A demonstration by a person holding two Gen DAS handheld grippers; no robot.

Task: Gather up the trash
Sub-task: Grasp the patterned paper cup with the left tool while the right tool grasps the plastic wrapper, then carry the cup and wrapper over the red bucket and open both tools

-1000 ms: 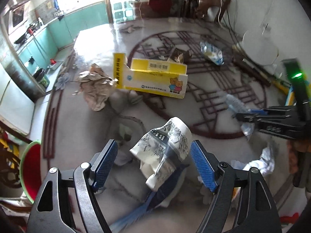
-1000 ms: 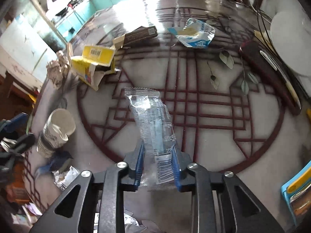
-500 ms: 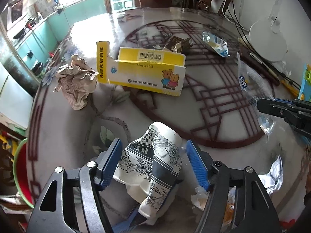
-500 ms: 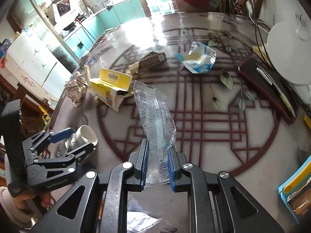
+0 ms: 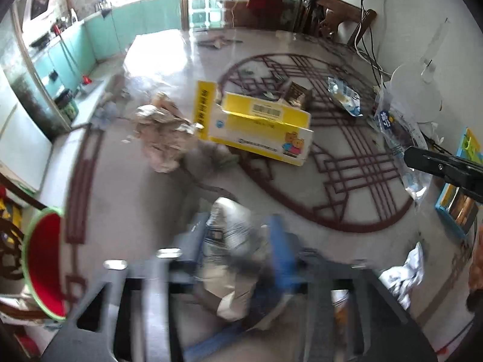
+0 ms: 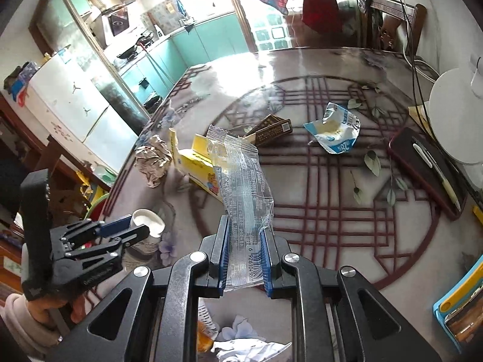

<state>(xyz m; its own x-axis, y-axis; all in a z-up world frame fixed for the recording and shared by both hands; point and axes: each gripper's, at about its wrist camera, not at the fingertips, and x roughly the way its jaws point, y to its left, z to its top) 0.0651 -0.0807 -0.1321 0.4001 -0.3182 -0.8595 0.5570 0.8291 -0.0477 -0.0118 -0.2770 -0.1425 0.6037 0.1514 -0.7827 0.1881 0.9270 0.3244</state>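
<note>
A crumpled paper cup [image 5: 232, 250] with a dark printed pattern stands between the blue pads of my left gripper [image 5: 238, 247]. That view is motion-blurred; the pads seem to touch the cup's sides while the jaws are opening. In the right wrist view the same cup [image 6: 149, 224] sits between the left gripper [image 6: 132, 226] fingers at the table's left edge. My right gripper [image 6: 244, 256] is shut on a clear plastic wrapper [image 6: 244, 187], held upright above the table. The wrapper [image 5: 395, 132] also shows at the right of the left wrist view.
On the patterned table [image 6: 332, 211] lie a yellow carton [image 5: 256, 126], a crumpled brown paper [image 5: 163, 138], a brown packet [image 6: 271, 129] and a blue-white pouch [image 6: 335, 129]. A red bin [image 5: 42, 259] stands below the left edge. Crumpled white paper [image 5: 404, 271] lies near.
The right gripper has risen with the wrapper in it. The left jaws squeezed the cup, then eased out a little, and the left view shifted and blurred.
</note>
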